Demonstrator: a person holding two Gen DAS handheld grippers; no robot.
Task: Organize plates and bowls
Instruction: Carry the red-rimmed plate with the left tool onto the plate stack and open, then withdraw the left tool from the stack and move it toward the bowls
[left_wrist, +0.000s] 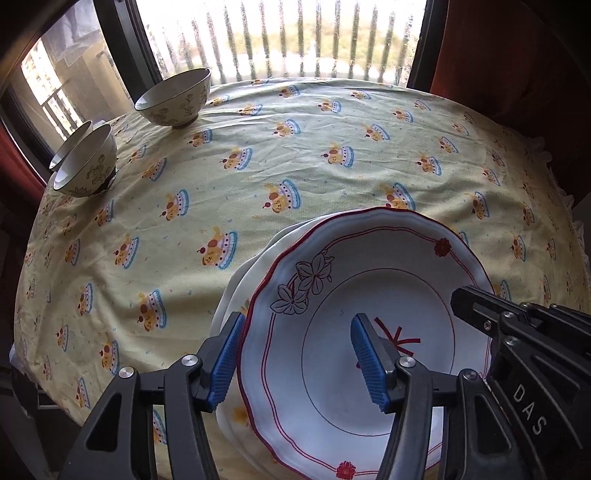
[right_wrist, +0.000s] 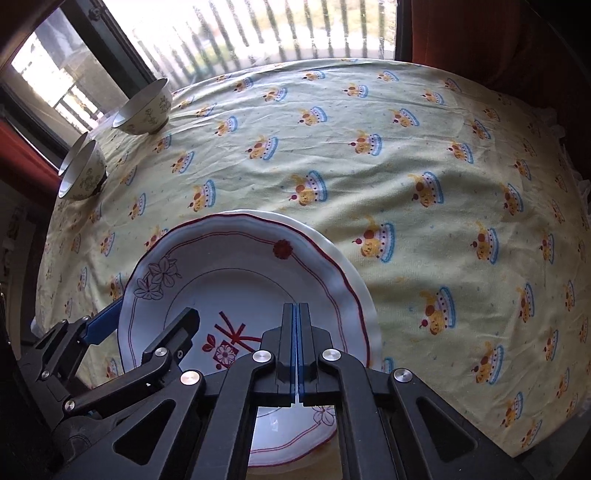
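Note:
A red-rimmed floral plate (left_wrist: 369, 295) lies on a plain white plate (left_wrist: 236, 291) at the near edge of the table. My left gripper (left_wrist: 295, 362) is open, its blue pads astride the top plate's left rim. My right gripper (right_wrist: 297, 354) is shut and empty, hovering over the same red-rimmed plate (right_wrist: 240, 266), which sits on the white plate (right_wrist: 354, 273). The left gripper's fingers (right_wrist: 103, 325) show beside it in the right wrist view. One bowl (left_wrist: 173, 99) stands at the far left; two nested bowls (left_wrist: 86, 162) stand nearer left, also seen in the right wrist view (right_wrist: 83, 173).
The table wears a yellow cloth (left_wrist: 332, 155) with a cake print. A window with bars (left_wrist: 288, 37) runs behind the far edge. Red curtains (left_wrist: 498, 48) hang at the right. The single bowl also shows in the right wrist view (right_wrist: 144, 107).

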